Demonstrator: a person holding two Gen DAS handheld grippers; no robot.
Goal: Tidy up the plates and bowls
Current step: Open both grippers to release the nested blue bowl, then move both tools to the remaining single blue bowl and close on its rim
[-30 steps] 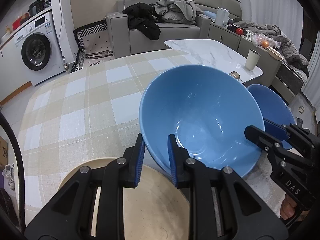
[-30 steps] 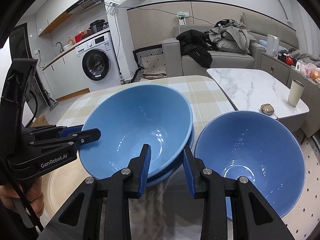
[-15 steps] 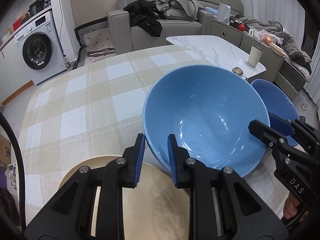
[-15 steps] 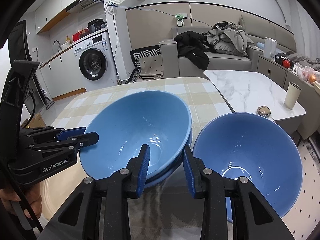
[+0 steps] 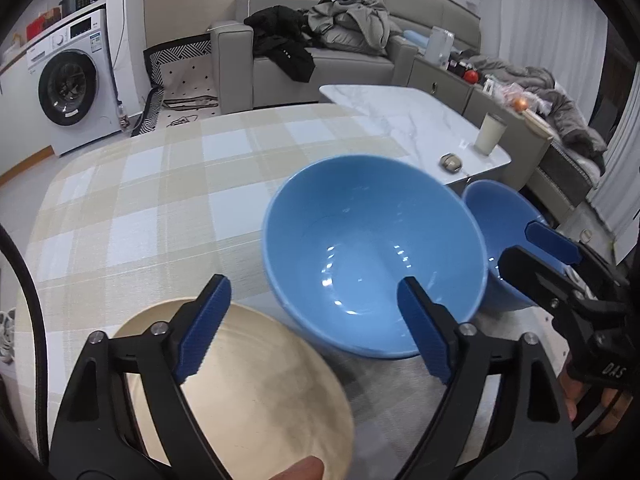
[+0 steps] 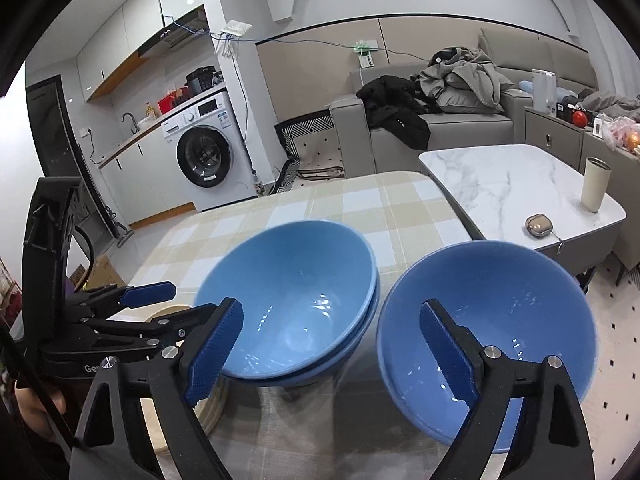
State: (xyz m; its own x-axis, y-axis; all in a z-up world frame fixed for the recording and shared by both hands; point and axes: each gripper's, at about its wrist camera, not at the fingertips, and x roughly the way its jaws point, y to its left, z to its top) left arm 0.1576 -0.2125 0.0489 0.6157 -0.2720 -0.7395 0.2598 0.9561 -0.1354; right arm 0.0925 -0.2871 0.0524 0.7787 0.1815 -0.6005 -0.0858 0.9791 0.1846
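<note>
A blue bowl point(image 5: 372, 256) sits nested in a second blue bowl point(image 6: 320, 376) on the checked tablecloth; the stack also shows in the right wrist view point(image 6: 292, 296). A third blue bowl point(image 6: 488, 320) stands alone to its right, also in the left wrist view point(image 5: 500, 216). A cream plate point(image 5: 240, 384) lies at the near left. My left gripper point(image 5: 316, 328) is open and empty, its fingers straddling the stack's near rim. My right gripper point(image 6: 332, 352) is open and empty between the stack and the single bowl.
The checked table point(image 5: 160, 184) stretches back toward a grey sofa point(image 5: 320, 60) and a washing machine point(image 5: 68, 88). A marble side table point(image 6: 516, 184) with a cup point(image 6: 596, 188) stands at the right, close to the table edge.
Both grippers have opened and let go of the top blue bowl, which now rests inside the lower bowl. Both have pulled back a little.
</note>
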